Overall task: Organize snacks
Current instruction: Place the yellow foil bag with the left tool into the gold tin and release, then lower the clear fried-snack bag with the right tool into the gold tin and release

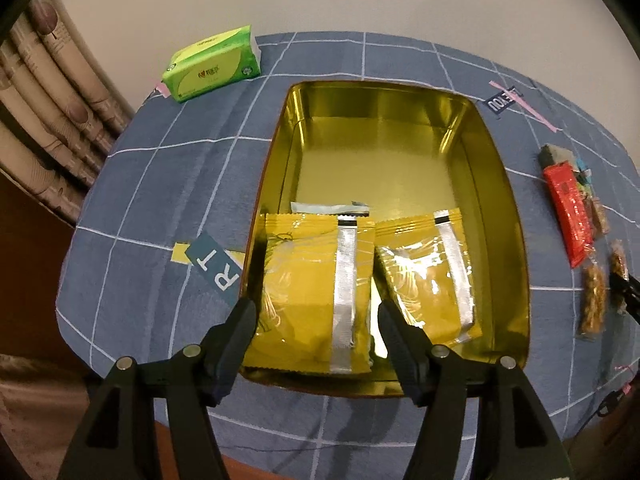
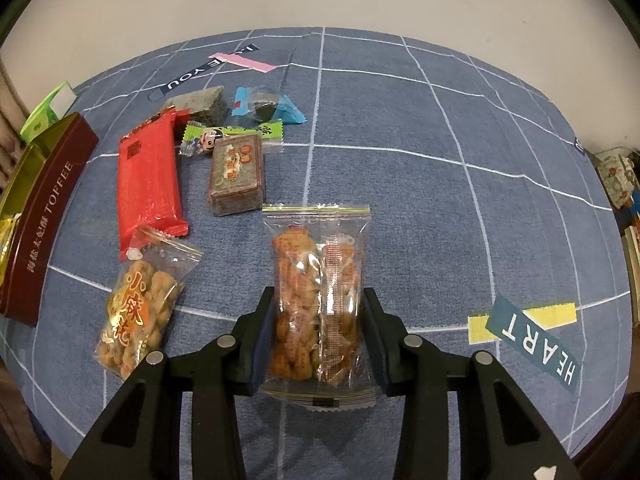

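Note:
A gold tin box [image 1: 504, 208] lies open on the blue checked cloth, holding two yellow snack packets, the left one [image 1: 312, 292] and the right one [image 1: 430, 276]. My left gripper [image 1: 316, 316] is open, its jaws on either side of the left yellow packet at the tin's near end. My right gripper [image 2: 318, 332] straddles a clear packet of fried twists [image 2: 316, 300] lying on the cloth; the pads flank its sides and I cannot tell whether they press it. The tin's maroon outer wall [image 2: 40, 220] marked TOFFEE shows at the left of the right wrist view.
A second twist packet [image 2: 140, 304], a red bar [image 2: 150, 176], a brown block sweet [image 2: 237, 178], a blue wrapped candy [image 2: 266, 106], a green wrapped candy [image 2: 236, 136] and a dark seaweed piece [image 2: 198, 106] lie left of my right gripper. A green tissue pack [image 1: 212, 64] sits at the far left.

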`<state>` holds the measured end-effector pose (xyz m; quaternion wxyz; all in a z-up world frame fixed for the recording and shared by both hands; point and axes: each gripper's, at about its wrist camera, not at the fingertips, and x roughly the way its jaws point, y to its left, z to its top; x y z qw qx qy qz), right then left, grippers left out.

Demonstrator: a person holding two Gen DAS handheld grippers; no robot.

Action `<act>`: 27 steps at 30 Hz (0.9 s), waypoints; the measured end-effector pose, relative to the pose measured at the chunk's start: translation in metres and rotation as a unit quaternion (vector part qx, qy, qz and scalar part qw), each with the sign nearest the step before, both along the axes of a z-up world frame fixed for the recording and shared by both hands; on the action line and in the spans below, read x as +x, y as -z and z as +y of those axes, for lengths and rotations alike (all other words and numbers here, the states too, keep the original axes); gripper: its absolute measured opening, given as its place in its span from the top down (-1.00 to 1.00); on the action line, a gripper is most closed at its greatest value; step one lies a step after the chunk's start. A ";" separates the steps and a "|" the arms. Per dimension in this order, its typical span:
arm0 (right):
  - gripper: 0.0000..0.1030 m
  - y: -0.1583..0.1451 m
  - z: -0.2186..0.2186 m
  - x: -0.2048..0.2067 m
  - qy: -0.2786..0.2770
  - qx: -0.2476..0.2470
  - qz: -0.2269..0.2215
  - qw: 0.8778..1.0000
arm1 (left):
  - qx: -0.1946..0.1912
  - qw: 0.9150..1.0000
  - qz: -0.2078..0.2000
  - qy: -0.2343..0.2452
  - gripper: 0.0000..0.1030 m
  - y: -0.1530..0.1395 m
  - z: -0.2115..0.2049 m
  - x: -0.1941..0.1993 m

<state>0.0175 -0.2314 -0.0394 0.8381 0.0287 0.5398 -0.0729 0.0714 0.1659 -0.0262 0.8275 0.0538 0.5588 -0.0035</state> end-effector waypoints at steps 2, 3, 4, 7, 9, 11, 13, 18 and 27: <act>0.28 -0.001 0.000 0.002 0.003 -0.001 0.002 1.000 | -0.004 1.000 -0.003 0.000 -0.26 -0.002 0.000 -0.003; 0.28 -0.003 -0.001 0.001 0.007 -0.003 0.001 1.000 | -0.005 1.000 -0.007 -0.001 -0.26 -0.003 0.000 -0.005; 0.28 -0.005 -0.001 0.002 0.011 -0.002 -0.002 1.000 | -0.007 1.000 -0.011 0.000 -0.26 -0.004 0.001 -0.006; 0.28 -0.019 -0.002 0.001 0.020 -0.009 -0.018 1.000 | -0.023 0.999 -0.024 -0.001 -0.26 -0.011 0.004 -0.011; 0.28 -0.033 0.003 0.002 0.019 0.000 -0.029 0.999 | -0.035 0.999 -0.033 -0.002 -0.26 -0.016 0.005 -0.014; 0.28 -0.044 0.014 0.004 0.009 0.003 -0.039 0.999 | -0.046 0.998 -0.052 -0.011 -0.26 -0.025 0.010 -0.016; 0.28 -0.054 0.032 0.006 -0.010 0.008 -0.049 0.999 | -0.051 0.996 -0.067 -0.018 -0.26 -0.032 0.012 -0.018; 0.28 -0.069 0.095 0.020 -0.083 0.054 -0.049 0.994 | -0.050 0.992 -0.098 -0.056 -0.26 -0.044 0.030 -0.023; 0.28 -0.072 0.198 0.036 -0.171 0.095 -0.035 0.980 | -0.022 0.986 -0.079 -0.146 -0.26 -0.030 0.074 -0.037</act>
